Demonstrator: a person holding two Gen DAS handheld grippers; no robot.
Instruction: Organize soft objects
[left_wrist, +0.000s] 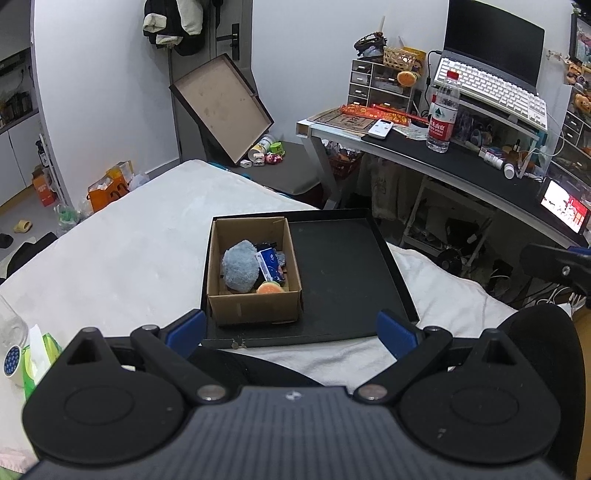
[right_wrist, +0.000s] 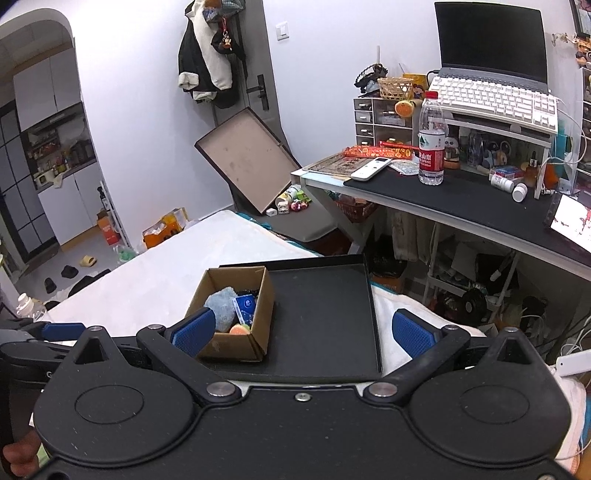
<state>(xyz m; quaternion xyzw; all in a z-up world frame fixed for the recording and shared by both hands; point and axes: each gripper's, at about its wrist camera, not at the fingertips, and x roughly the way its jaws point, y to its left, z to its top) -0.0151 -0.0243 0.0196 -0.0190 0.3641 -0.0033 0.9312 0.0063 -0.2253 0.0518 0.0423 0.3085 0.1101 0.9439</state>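
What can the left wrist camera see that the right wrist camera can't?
Only the left wrist view shows the green tissue pack at its left edge and the person's dark-clothed knee on the right.

Only the right wrist view shows the light switch on the wall and the arched doorway to the kitchen shelves.

Both show the cardboard box holding a fluffy blue-grey object, sitting in the left part of the black tray on the white bed, plus the water bottle on the desk. Both grippers are open and empty.

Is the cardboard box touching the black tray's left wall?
Touching: the left wrist view shows the cardboard box pressed against the black tray's left wall, no gap.
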